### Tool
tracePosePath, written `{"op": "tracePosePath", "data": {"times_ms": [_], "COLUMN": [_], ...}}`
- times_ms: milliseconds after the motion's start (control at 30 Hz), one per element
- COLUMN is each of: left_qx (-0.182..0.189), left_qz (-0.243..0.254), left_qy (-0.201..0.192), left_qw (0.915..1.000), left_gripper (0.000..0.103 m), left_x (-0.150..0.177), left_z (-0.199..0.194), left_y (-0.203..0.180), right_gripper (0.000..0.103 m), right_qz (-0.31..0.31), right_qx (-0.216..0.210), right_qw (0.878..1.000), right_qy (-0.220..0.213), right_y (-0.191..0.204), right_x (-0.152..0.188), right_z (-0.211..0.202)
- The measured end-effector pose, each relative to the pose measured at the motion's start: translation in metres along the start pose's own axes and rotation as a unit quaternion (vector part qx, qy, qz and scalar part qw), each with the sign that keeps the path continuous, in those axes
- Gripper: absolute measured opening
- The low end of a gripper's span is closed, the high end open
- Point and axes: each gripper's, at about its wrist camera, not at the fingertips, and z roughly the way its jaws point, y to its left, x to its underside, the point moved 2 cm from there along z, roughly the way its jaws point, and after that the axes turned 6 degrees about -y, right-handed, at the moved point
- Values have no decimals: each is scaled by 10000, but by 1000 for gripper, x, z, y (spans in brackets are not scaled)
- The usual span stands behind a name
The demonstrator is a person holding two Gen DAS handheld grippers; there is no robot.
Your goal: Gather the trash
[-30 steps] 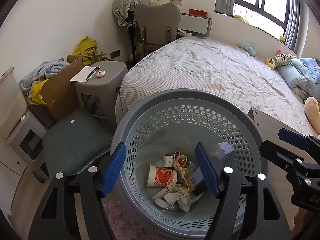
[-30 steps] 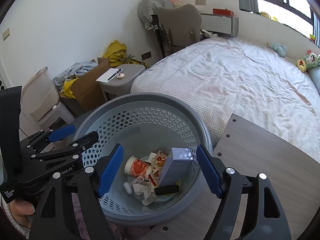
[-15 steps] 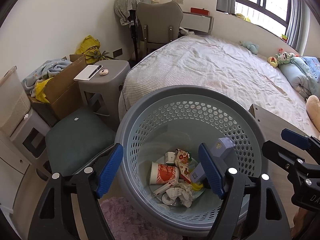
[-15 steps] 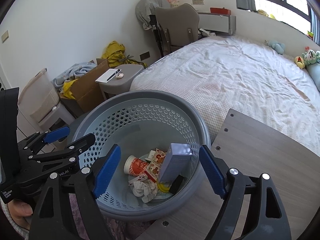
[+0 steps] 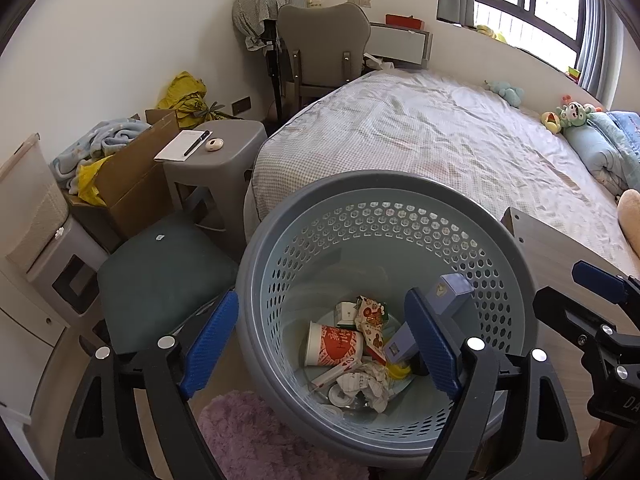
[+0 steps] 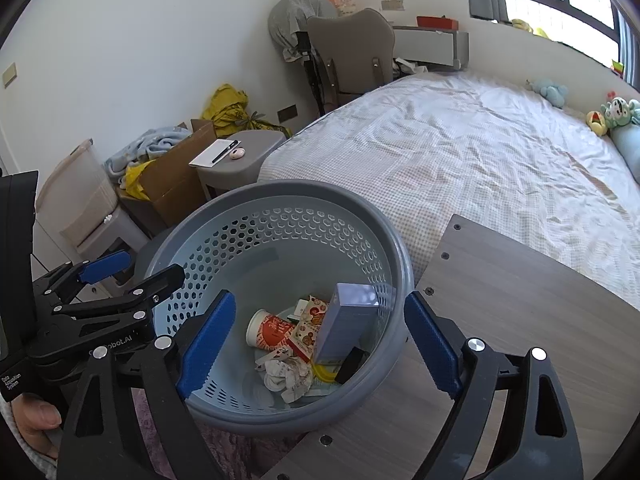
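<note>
A grey-blue perforated trash basket [image 5: 380, 178] stands below both grippers, with its rim [image 6: 280, 188] against a wooden table edge. Inside lie a red-and-white paper cup [image 5: 334, 342], a pale blue box [image 6: 348, 328] leaning on the wall, a snack wrapper [image 5: 370, 316], crumpled paper [image 6: 288, 372] and a small black piece [image 6: 352, 364]. My left gripper [image 5: 320, 298] hangs over the basket's near left side, its jaws opening with nothing held between them. My right gripper [image 6: 320, 300] hovers over the near right rim, its jaws also opening and empty. Each gripper shows in the other's view: right gripper [image 5: 566, 286], left gripper [image 6: 144, 268].
The wooden table [image 6: 520, 300] lies right of the basket, and a bed [image 5: 440, 140] behind it. A dark green seat cushion [image 5: 160, 264], a grey stool [image 5: 216, 152] with a notepad, and a cardboard box [image 5: 128, 176] stand to the left. A pink rug [image 5: 248, 436] lies below. A person's hand [image 6: 36, 420] holds the left gripper.
Both grippers' jaws have spread wider. In the basket the small black piece has slipped from lying flat to tilted beside the pale blue box. Neither hand has moved.
</note>
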Motion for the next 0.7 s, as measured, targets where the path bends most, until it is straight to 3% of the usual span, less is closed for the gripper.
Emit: {"op": "tracePosePath", "data": {"times_ms": [700], "left_qx": [-144], "left_qz": [-93], "left_qy": [36], "left_qw": [9998], "left_gripper": [83], "left_x": [0], "left_z": [-1], "left_y": [5], "right_gripper": [91], "right_qz": [34], "right_qx": [15], "right_qw": [9999], "right_qy": [95], "right_y": [0], "right_x": [1], "right_z": [2]}}
